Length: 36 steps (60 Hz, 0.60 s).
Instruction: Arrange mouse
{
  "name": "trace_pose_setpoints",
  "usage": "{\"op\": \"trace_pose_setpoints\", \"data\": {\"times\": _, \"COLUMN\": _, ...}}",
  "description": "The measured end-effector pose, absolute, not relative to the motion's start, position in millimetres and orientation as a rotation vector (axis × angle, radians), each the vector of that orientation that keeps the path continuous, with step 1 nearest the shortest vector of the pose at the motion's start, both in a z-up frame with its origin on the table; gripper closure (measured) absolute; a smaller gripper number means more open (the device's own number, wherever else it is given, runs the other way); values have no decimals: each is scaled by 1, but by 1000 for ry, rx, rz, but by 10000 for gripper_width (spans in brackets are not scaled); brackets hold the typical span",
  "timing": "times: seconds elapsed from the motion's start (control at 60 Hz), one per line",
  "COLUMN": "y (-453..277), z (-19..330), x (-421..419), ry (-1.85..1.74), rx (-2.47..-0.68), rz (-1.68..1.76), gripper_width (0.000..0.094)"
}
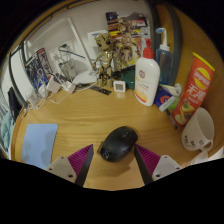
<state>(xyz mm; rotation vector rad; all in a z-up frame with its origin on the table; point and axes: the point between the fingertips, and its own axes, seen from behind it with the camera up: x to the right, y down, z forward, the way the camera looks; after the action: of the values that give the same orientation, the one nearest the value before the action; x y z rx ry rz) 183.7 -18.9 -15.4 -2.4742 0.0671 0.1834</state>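
Note:
A black computer mouse (118, 143) lies on the wooden desk (80, 115), tilted a little. It stands between my gripper's (115, 162) fingertips, at their far ends. The fingers with purple pads (80, 160) are spread wide, with a gap at each side of the mouse. The gripper is open and the mouse rests on the desk by itself.
A light blue pad (38, 140) lies at the left on the desk. Ahead at the right stand a white pump bottle (147, 78), a red-and-yellow can (198, 85) and a white cup (199, 125). A small white clock (119, 87) and cluttered items stand at the desk's back.

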Motion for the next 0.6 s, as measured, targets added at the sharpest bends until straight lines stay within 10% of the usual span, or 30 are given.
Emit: {"op": "trace_pose_setpoints", "data": {"times": 0.6, "y": 40, "z": -22, "x": 168, "ry": -209, "rx": -2454, "rz": 143, "gripper_width": 463}}
